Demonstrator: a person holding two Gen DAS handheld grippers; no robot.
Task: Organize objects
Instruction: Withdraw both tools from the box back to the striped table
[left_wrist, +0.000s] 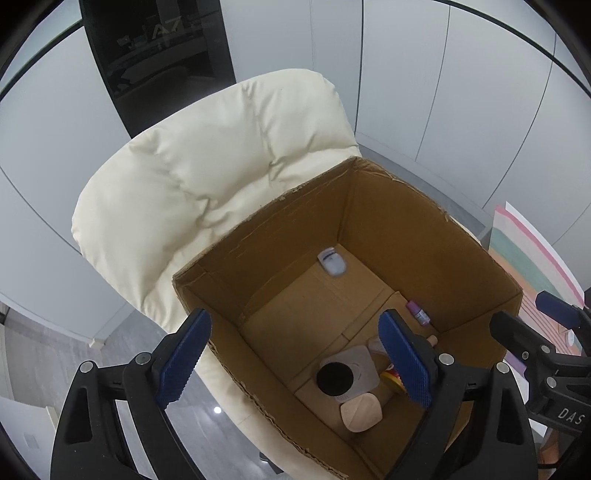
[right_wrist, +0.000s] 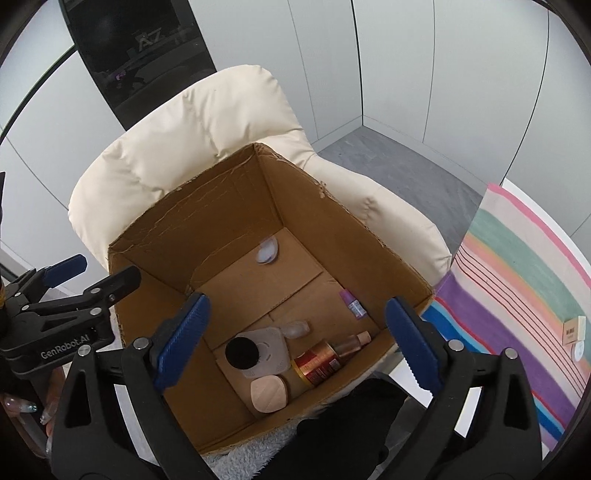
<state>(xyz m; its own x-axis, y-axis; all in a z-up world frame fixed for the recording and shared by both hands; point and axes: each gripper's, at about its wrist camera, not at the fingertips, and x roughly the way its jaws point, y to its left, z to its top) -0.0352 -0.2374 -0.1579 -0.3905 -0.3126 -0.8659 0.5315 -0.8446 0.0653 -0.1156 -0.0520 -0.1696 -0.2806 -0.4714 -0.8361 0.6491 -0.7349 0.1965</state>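
Your left gripper (left_wrist: 295, 360) nearest lens, jaws spread wide, nothing between, over near-left rim of cardboard box (left_wrist: 424, 236). Your right gripper (right_wrist: 297, 345) likewise agape and empty, above near edge. Box floor: items bunched at near corner — black disc (right_wrist: 242, 353) on white square pad (right_wrist: 271, 350), pink compact (right_wrist: 269, 393), red-gold can (right_wrist: 317, 363). Purple vial (right_wrist: 352, 303) against right wall, small white device (right_wrist: 268, 251) in far corner; middle of floor bare. Striped cloth (right_wrist: 517, 280) just right of box.

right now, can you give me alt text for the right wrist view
An open cardboard box on a cream armchair holds small toiletries, including a red-gold can and a purple-capped vial. The right tool hovers open above it, beside a striped cloth.
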